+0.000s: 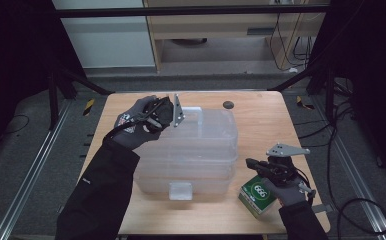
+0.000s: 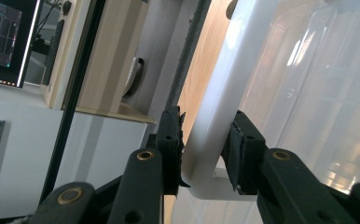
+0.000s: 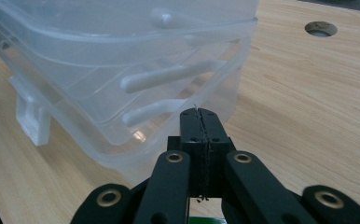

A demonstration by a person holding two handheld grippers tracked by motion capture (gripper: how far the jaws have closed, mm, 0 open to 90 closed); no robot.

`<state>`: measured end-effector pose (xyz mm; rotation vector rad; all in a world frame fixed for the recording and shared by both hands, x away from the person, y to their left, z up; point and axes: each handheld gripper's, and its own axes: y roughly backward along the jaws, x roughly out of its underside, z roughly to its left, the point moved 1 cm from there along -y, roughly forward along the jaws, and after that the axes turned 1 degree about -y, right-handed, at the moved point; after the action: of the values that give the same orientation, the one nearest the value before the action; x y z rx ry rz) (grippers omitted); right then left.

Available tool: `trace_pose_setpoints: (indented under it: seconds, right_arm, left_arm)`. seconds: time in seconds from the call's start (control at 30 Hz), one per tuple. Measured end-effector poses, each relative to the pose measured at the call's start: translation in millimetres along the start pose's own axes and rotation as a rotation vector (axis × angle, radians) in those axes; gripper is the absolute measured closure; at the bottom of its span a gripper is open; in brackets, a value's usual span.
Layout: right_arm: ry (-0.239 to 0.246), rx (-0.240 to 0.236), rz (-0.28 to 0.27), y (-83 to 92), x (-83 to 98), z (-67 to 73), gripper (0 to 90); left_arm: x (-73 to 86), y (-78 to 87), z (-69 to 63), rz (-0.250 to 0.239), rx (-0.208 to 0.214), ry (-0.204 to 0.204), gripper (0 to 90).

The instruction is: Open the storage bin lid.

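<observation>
A clear plastic storage box (image 1: 191,150) with a lid stands in the middle of the wooden table (image 1: 261,120). My left gripper (image 1: 183,117) is at the box's far left top, shut on the white handle (image 1: 195,112). In the left gripper view the handle (image 2: 234,70) runs up between the two pads of the left gripper (image 2: 205,149), and both pads touch it. My right gripper (image 1: 251,162) rests low at the front right, beside the box, above a green carton (image 1: 257,195). Its jaws are shut with nothing between them. In the right gripper view the right gripper (image 3: 200,121) points at the box's side (image 3: 122,60).
A clear latch (image 1: 180,191) hangs on the box's near side. A round hole (image 1: 228,104) sits in the table beyond the box. Bare wood lies to the right of the box. Dark frame posts and cables surround the table.
</observation>
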<state>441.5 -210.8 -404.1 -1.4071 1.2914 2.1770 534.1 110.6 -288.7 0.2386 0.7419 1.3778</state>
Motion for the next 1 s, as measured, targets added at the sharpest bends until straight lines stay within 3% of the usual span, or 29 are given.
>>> trace_pose_setpoints:
  seconds: [0.23,0.77,1.0]
  right_arm:
    - [-0.001,-0.009,-0.030,-1.4,-2.1,5.0,90.0]
    - [-0.010,-0.084,-0.113,-5.6,-10.5,21.0,90.0]
    - [-0.011,-0.088,-0.102,-6.7,-9.7,21.2,90.0]
  left_arm:
    - [-0.1,-3.3,3.6,-0.002,0.004,0.016,68.6]
    - [-0.1,-3.2,3.4,-0.001,0.013,0.017,68.3]
    - [3.5,-0.1,3.8,-0.023,0.031,0.043,63.1]
